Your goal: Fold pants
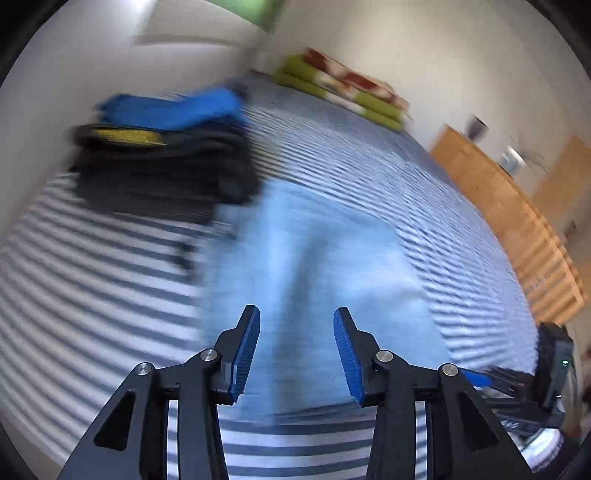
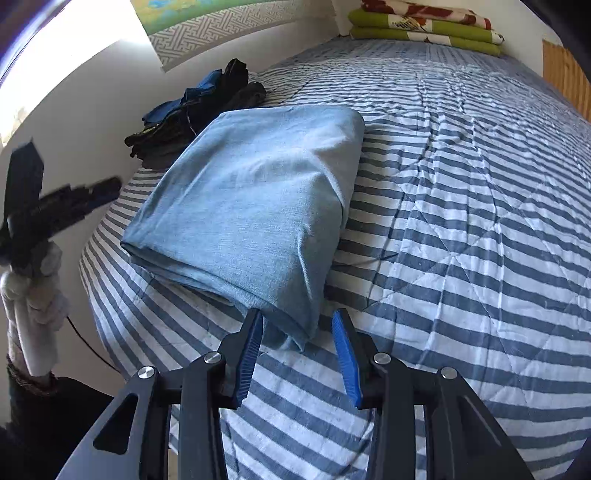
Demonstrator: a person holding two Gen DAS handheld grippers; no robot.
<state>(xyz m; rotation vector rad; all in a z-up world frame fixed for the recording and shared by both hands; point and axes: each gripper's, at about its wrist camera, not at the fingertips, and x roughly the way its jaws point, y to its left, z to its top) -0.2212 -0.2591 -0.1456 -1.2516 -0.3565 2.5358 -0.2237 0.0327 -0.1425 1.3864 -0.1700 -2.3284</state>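
**A:** Nearest the lens, what do your tongs show?

**B:** My right gripper (image 2: 297, 325) stands with its blue ribbed pads apart; the near corner of the folded light-blue denim pants (image 2: 251, 206) lies between them, touching the left-hand pad, not clamped. My left gripper (image 1: 296, 321) is also parted, hovering above the blurred pants (image 1: 314, 258) with nothing between its pads.

**A:** And where do the pants lie?

**B:** Flat on the blue-and-white striped quilted bedcover (image 2: 461, 229). Just beyond them, by the white wall, sits a pile of dark and blue folded clothes (image 2: 192, 110). Farthest away lies a folded green, red and white blanket (image 2: 424, 27).
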